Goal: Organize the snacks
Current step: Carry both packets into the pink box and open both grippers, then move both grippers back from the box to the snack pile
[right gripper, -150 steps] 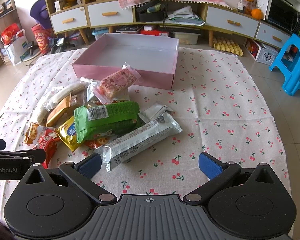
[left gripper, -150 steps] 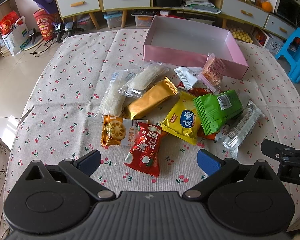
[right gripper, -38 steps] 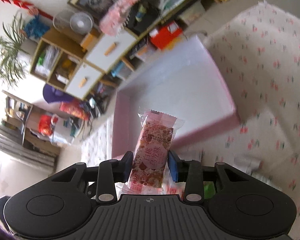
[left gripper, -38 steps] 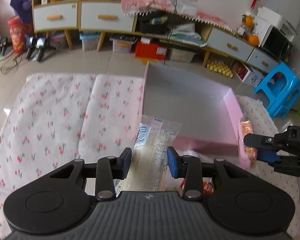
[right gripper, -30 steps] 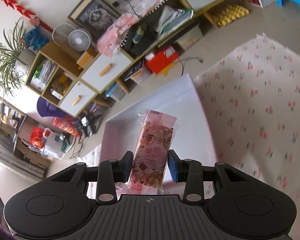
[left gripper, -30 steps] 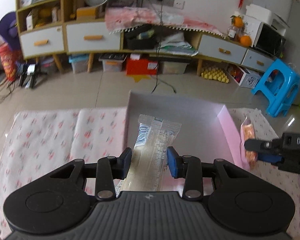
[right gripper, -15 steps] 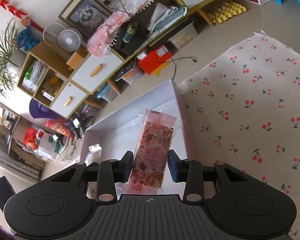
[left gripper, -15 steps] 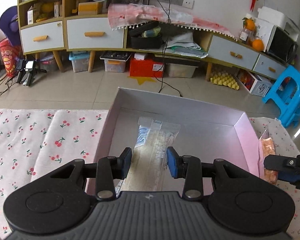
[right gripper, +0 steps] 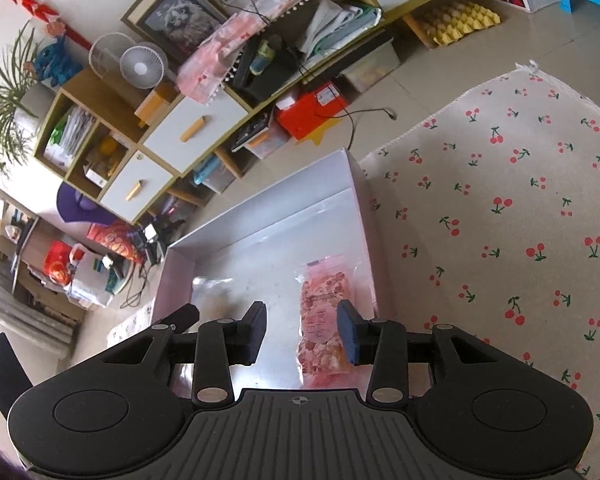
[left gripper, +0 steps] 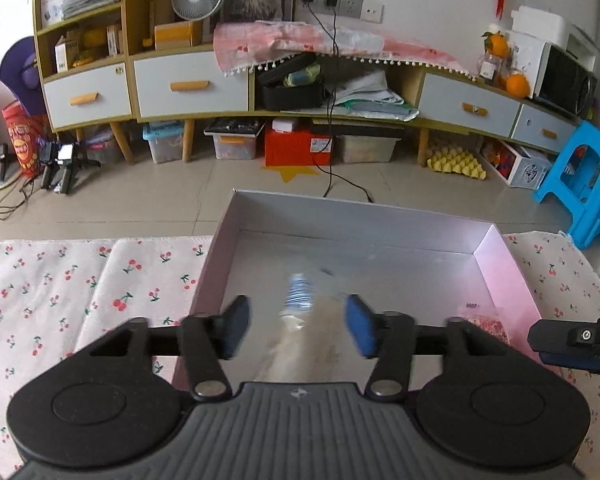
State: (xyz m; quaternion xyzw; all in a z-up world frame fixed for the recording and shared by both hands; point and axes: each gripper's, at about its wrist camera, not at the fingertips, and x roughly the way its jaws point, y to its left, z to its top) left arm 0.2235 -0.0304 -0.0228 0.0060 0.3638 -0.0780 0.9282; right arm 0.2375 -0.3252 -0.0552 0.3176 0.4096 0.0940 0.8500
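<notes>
So you're hovering both grippers over the pink box (left gripper: 504,264), which is sitting on the cherry-print worktop (left gripper: 100,280), and both snacks are going in.

The left gripper (left gripper: 296,328) has its jaws spread, and they've just been opening. The clear-wrapped pale bar (left gripper: 304,336) is blurring between them with neither pad touching it, so it looks like it's dropping toward the box floor. In that view it's sitting around 6 o'clock inside the box, near the front wall.

The right gripper (right gripper: 302,332) also has its jaws parted. The pink nougat bar (right gripper: 324,320) is lying between them; it's close to the pad on the 3 o'clock side, but I'm reading that as a loose pack, not a pinch. It's running along the box wall on the 3 o'clock side in the right wrist view.

Handling-wise, I'm guessing these are both featherlight. The film wrappers are slick and crinkly, so they're probably going to slide or twist if you're squeezing only the flat sealed ends. The nougat one looks crumbly inside, so I'd be going easy on pressure. If you're regrabbing either, I'd be taking it across the middle of the long sides, where there's a solid bar to bite on.
</notes>
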